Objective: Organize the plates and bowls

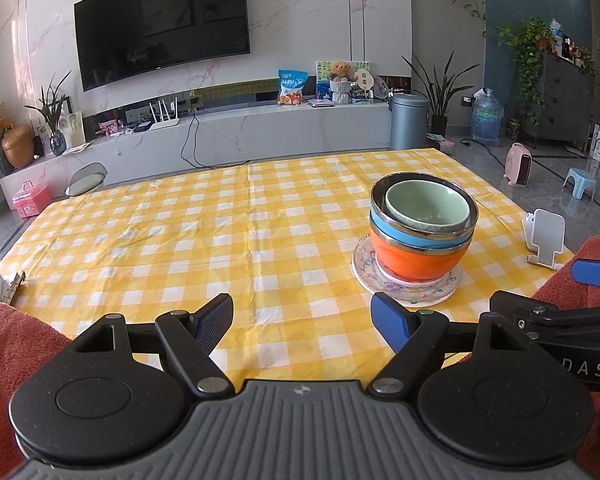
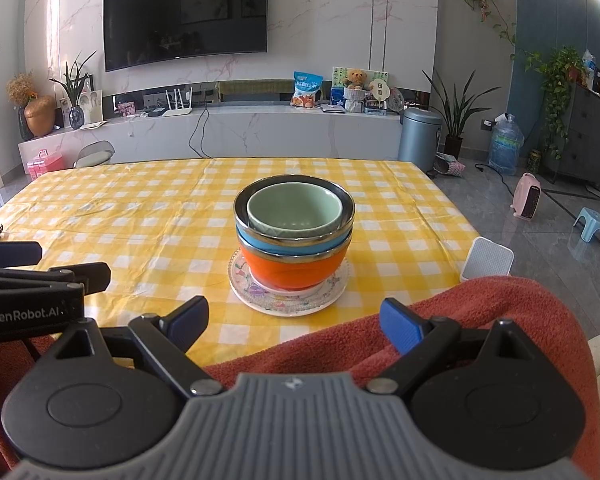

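Observation:
A stack stands on the yellow checked table (image 1: 180,240): a pale green bowl (image 1: 427,207) nests in a blue bowl (image 1: 420,238), which nests in an orange bowl (image 1: 416,258), all on a small pink plate over a patterned clear plate (image 1: 408,286). The same stack shows in the right wrist view, with green bowl (image 2: 294,210), orange bowl (image 2: 296,268) and plate (image 2: 288,298). My left gripper (image 1: 302,322) is open and empty, near the table's front edge, left of the stack. My right gripper (image 2: 294,320) is open and empty, just in front of the stack.
A white phone stand (image 1: 546,236) sits at the table's right edge, also in the right wrist view (image 2: 486,266). Red-orange cloth (image 2: 480,312) lies under my right gripper. A small object (image 1: 10,284) sits at the table's left edge. Beyond are a TV cabinet and bin.

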